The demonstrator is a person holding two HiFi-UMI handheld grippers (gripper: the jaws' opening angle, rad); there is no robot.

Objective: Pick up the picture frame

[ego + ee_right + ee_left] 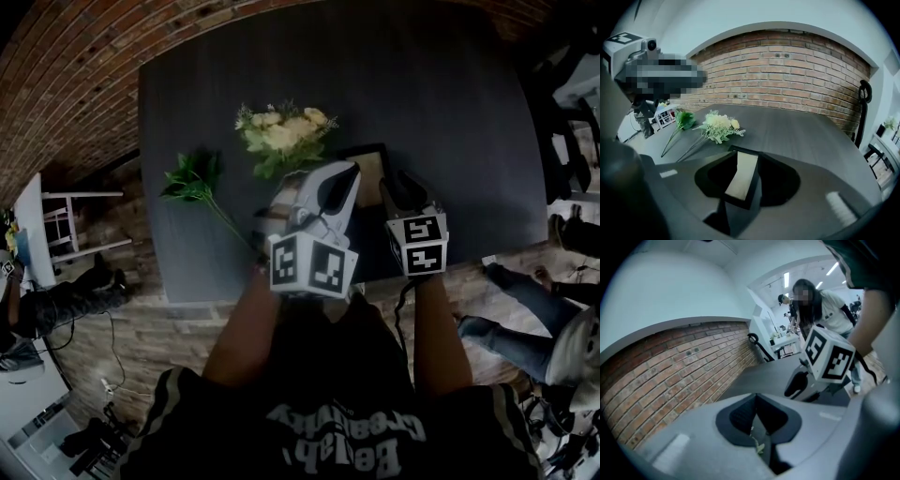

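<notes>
The black rectangular picture frame with a cream panel [739, 180] is lying flat on the dark grey table [450, 112], just right of the bouquet of pale yellow flowers [281, 131]. In the head view both grippers are covering most of the frame, leaving only its far corner showing. The right gripper [398, 187] is hovering over it with its jaws released and spread wide. The frame is showing between them with a clear gap on either side, so nothing is being grasped. The left gripper [337, 183] is sitting just left of the right one, its jaws clenched together. A tiny green sliver is showing in the seam between them, too small to tell whether it is being pinched. A green leafy sprig on a thin stem [192, 178] is lying further left, its stem end getting lost against the left gripper
</notes>
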